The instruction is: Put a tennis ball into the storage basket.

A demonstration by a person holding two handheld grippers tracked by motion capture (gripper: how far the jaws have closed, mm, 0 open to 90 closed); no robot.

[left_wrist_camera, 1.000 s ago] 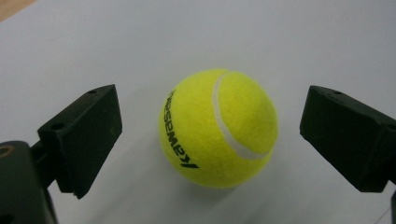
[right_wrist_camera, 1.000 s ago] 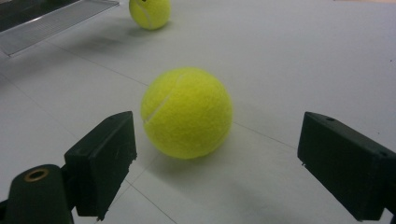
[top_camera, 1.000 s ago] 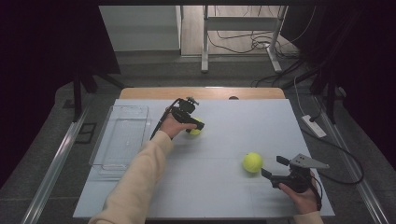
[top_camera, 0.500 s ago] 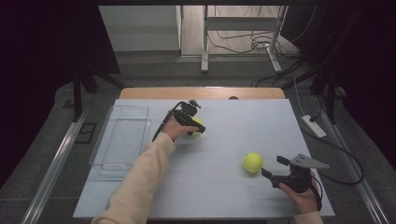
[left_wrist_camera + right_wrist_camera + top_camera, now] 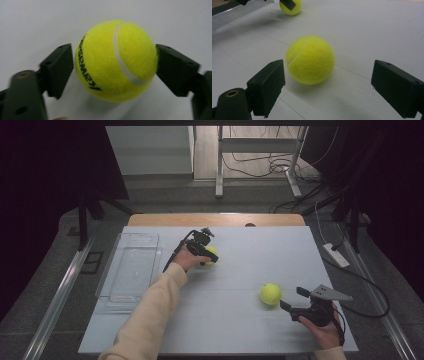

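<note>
Since the earlier frame the left gripper has just been closing its jaws, and they now pinch the far tennis ball across its widest part, near the middle of the tabletop just right of the clear tray. The right gripper sits unmoved near the right front corner, jaws wide, the near tennis ball just ahead of them. Both balls look light, springy and felt-covered, so grippy; a hold off-centre would likely squirt one out.
</note>
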